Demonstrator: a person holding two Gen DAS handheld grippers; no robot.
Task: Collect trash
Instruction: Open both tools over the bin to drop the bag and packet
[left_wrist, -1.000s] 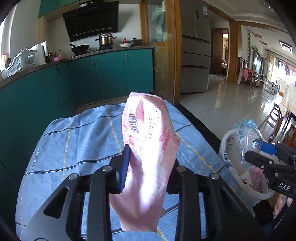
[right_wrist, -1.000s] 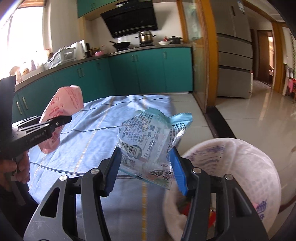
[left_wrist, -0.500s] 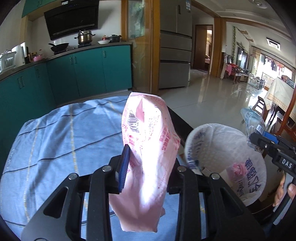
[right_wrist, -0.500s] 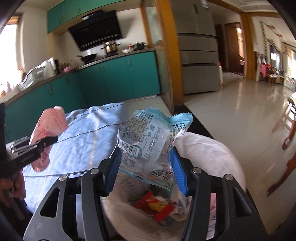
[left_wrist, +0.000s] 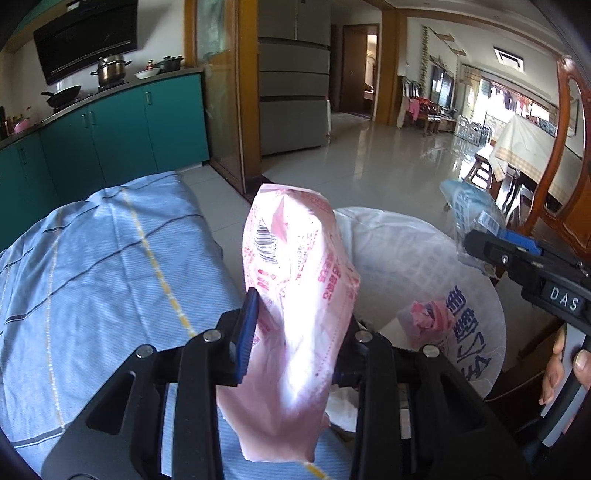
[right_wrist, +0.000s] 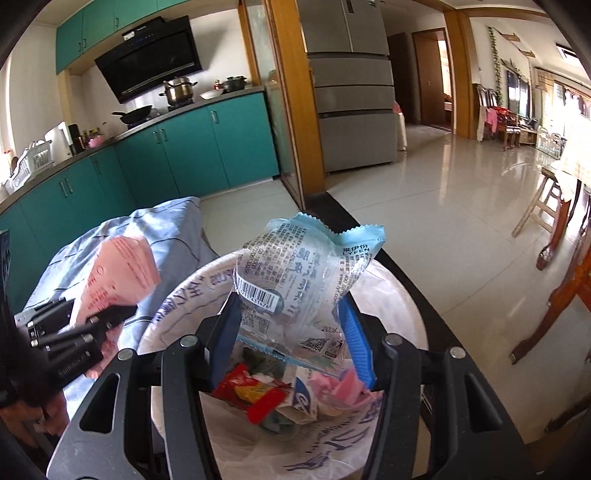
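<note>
Beside the desk (left_wrist: 110, 266) draped in blue cloth, both hands have swung over to the lined bin (right_wrist: 391, 295): right gripper (right_wrist: 291, 332) clamps the blue wrapper (right_wrist: 295, 273) above it, left gripper (left_wrist: 295, 332) pinches the pink packet (left_wrist: 295, 280) at its rim, drops look next.

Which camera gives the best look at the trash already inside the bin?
The right wrist view: it looks down into the white trash bag at the red wrapper and pink scraps. The left wrist view shows only one pink scrap past the pink packet.
</note>
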